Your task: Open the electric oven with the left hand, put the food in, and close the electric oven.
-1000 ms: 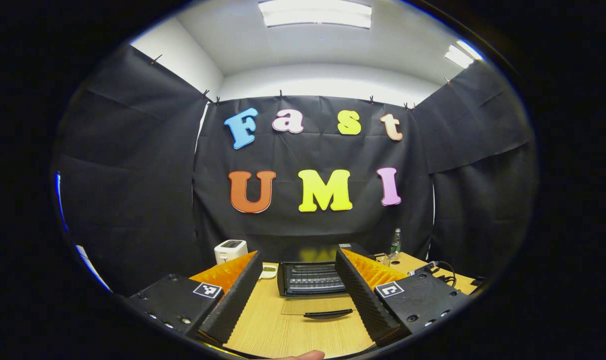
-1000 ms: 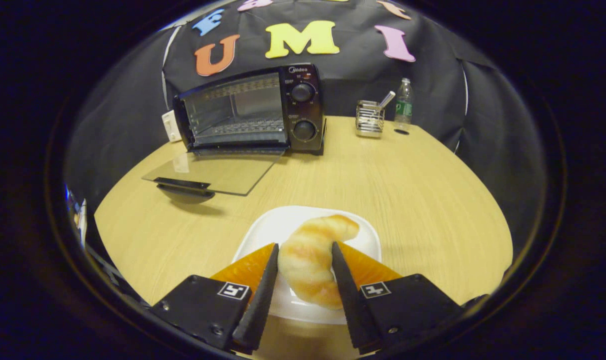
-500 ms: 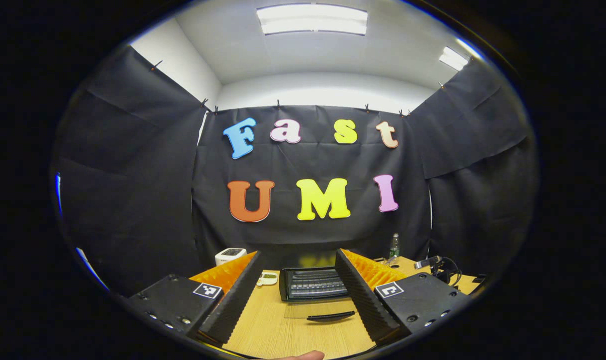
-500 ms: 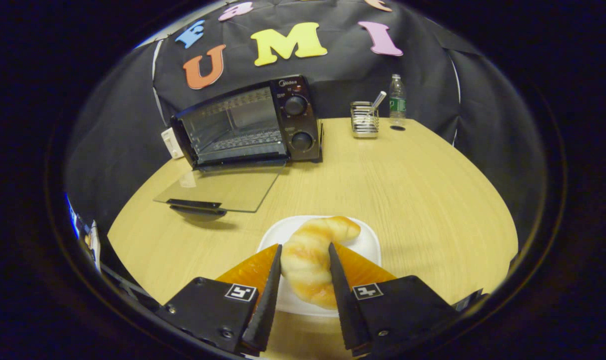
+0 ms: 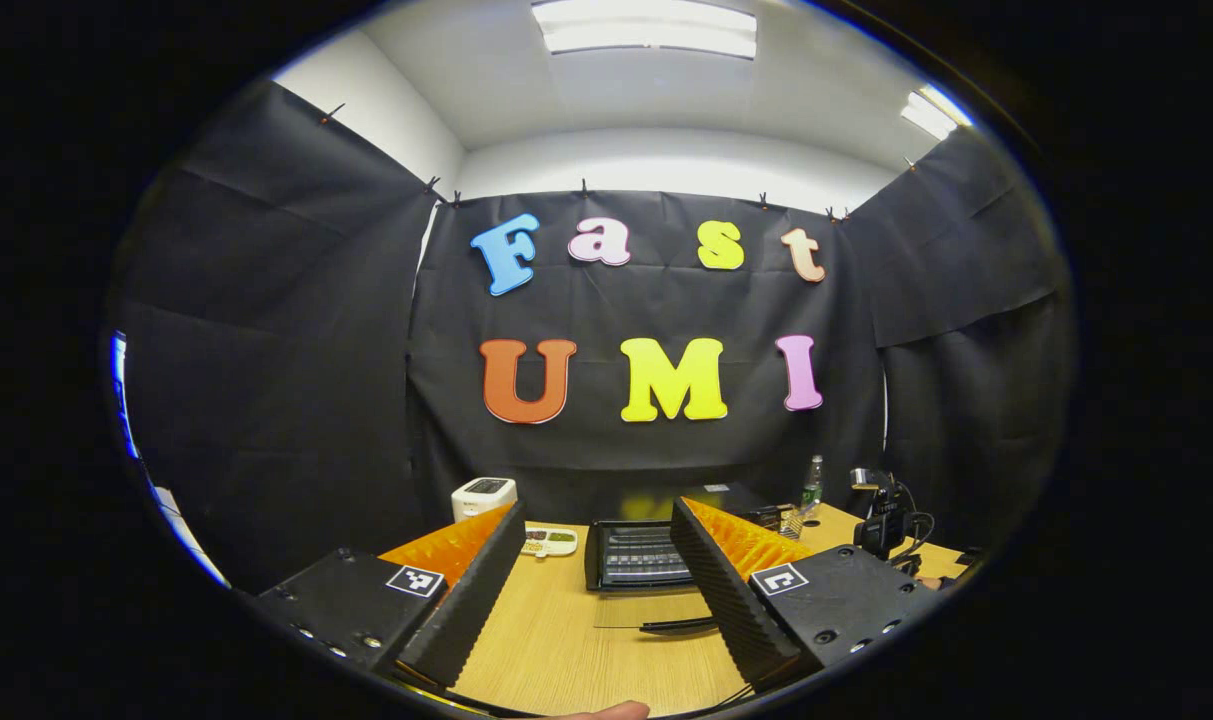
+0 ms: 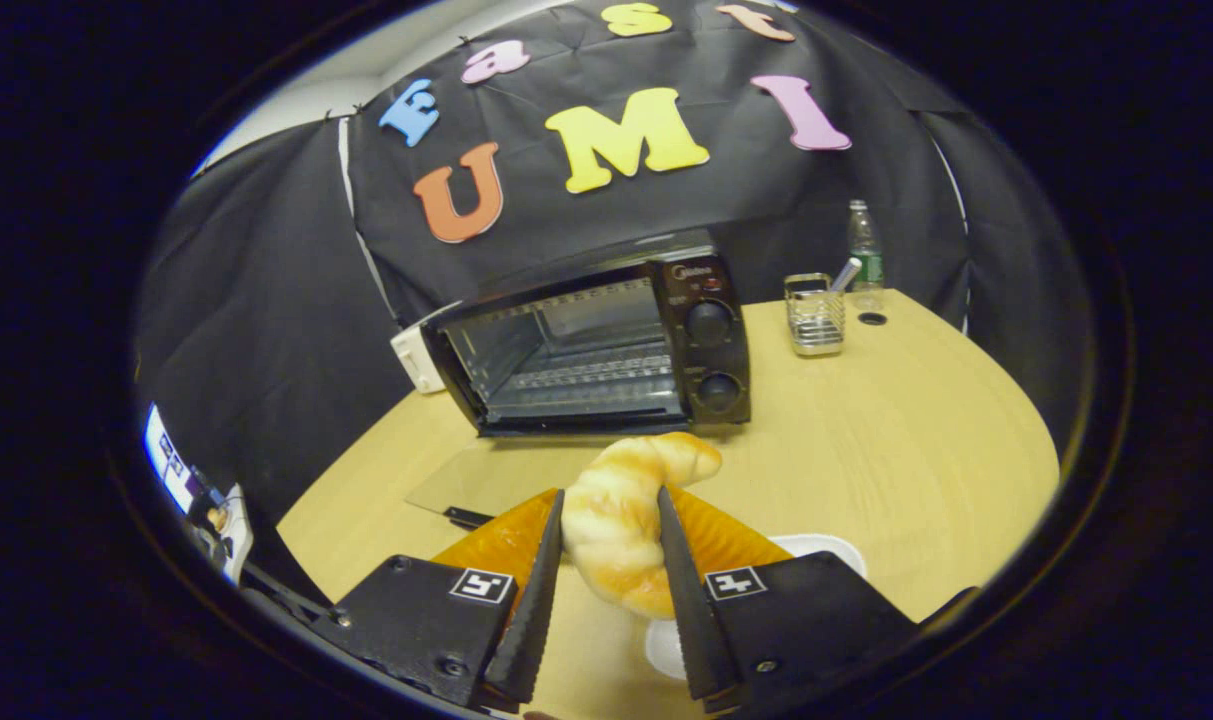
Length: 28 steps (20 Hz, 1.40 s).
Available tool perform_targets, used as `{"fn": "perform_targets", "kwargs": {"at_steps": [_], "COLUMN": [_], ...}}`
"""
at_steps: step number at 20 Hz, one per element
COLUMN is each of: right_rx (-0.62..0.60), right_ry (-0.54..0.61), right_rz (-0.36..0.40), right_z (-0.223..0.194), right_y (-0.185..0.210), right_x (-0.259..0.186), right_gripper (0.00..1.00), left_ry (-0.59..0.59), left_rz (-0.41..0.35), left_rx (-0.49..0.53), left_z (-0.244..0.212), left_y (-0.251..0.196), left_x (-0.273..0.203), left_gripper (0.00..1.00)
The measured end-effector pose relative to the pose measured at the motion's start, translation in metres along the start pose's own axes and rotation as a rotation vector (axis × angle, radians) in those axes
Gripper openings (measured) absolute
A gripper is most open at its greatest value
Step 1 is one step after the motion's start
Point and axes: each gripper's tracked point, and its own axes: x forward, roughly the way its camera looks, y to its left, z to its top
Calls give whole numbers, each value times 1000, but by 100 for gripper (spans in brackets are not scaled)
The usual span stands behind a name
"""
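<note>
In the right gripper view, my right gripper (image 6: 608,495) is shut on a golden croissant (image 6: 621,520), held in the air above the table. The white plate (image 6: 816,548) lies below and behind it. Ahead stands the black electric oven (image 6: 606,350), its glass door (image 6: 506,485) folded down flat and the rack inside bare. In the left gripper view, my left gripper (image 5: 598,510) hangs open with nothing between its fingers, well back from the oven (image 5: 638,553) and its lowered door handle (image 5: 678,626). The other gripper (image 5: 886,520) appears far right.
A wire utensil holder (image 6: 814,315) and a plastic bottle (image 6: 863,245) stand right of the oven. A white appliance (image 5: 483,495) and a small flat tray (image 5: 550,541) sit left of it. The wooden table (image 6: 916,420) ends at black cloth walls.
My right gripper has lifted the croissant off the plate and carried it toward the open oven. The left gripper stayed open and only drifted a little.
</note>
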Motion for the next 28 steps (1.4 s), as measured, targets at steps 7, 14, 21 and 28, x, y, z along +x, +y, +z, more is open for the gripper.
{"fn": "perform_targets", "kwargs": {"at_steps": [7, 14, 21, 28], "right_rx": [105, 247, 168, 114], "right_ry": [-88, -143, -245, -198], "right_rz": [150, 122, -42, -106], "right_z": [43, 81, 119, 101], "right_y": [61, 66, 42, 30], "right_x": [69, 155, 227, 224], "right_gripper": [55, 55, 54, 90], "left_ry": [47, 104, 159, 187], "left_rz": [31, 65, 82, 75], "left_rx": [31, 31, 16, 21], "left_z": [-17, -42, -65, -77], "left_y": [17, 37, 46, 39], "left_x": [13, 24, 36, 39], "left_gripper": [96, 96, 100, 96]}}
